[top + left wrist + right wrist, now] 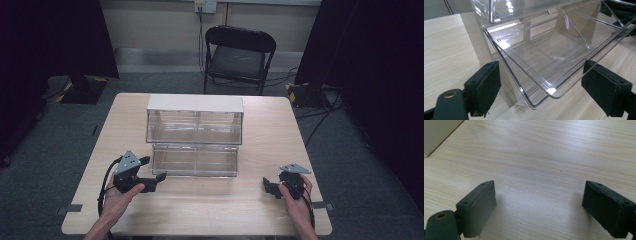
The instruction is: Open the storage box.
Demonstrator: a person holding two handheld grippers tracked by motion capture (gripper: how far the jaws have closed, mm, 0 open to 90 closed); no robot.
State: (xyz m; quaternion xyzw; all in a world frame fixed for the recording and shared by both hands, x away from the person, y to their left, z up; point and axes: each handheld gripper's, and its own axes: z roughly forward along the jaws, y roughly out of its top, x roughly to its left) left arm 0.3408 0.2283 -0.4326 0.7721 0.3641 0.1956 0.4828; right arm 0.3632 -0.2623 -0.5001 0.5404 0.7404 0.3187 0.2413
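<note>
A clear plastic drawer cabinet with a white top stands mid-table. Its lower drawer is pulled out toward me. My left gripper sits at the drawer's front left corner, jaws open. In the left gripper view that clear drawer is empty, and its corner pokes between the left gripper pads without either pad pressing on it. My right gripper rests low over the table to the drawer's right, apart from it. The right gripper is open over bare wood.
The light wooden table has free room in front of the drawer and on both sides. A black folding chair stands beyond the far edge. Dark curtains hang at both sides, and cables lie on the grey floor.
</note>
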